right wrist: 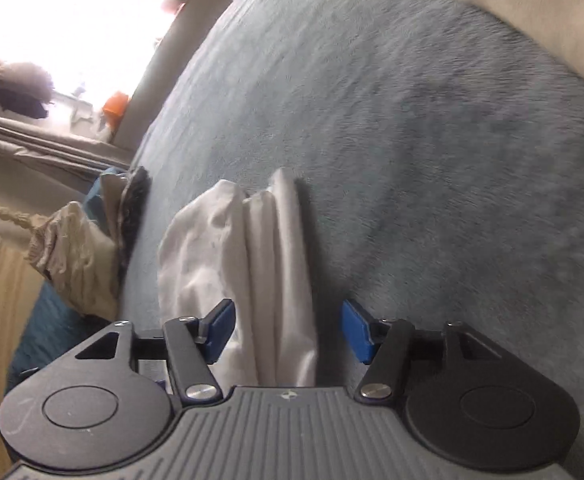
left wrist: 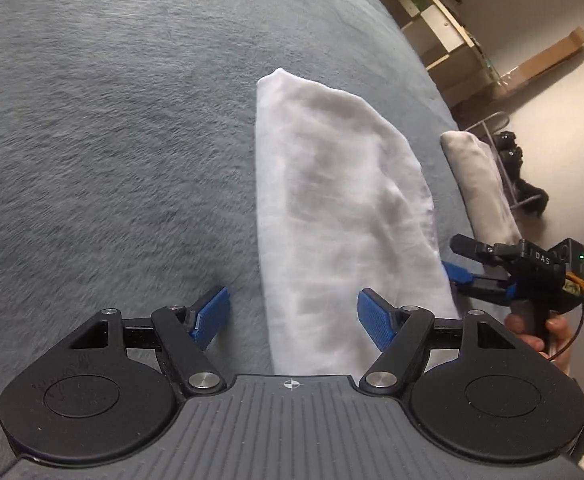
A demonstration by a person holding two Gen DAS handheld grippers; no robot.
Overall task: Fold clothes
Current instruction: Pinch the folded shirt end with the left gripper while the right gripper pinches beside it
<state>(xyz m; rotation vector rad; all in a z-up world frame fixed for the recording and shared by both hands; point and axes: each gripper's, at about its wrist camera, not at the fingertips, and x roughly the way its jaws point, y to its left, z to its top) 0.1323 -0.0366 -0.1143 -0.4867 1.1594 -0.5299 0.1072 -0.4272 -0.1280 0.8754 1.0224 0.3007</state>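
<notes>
A white garment (left wrist: 331, 208) lies folded into a long narrow strip on a grey-blue fleece blanket (left wrist: 112, 120). My left gripper (left wrist: 293, 316) is open at the strip's near end, its blue pads straddling the cloth's left edge without touching it. My right gripper (left wrist: 461, 260), held by a hand, sits at the strip's right edge. In the right wrist view the same white garment (right wrist: 260, 248) runs forward between the open right gripper (right wrist: 288, 330), its folded layers showing. Neither gripper holds anything.
A folded beige cloth (left wrist: 479, 184) lies to the right near the blanket's edge. Beyond it are a wooden shelf (left wrist: 439, 28), a metal rack and dark items on the floor. A crumpled tan garment (right wrist: 76, 256) and a bright window (right wrist: 72, 20) lie left.
</notes>
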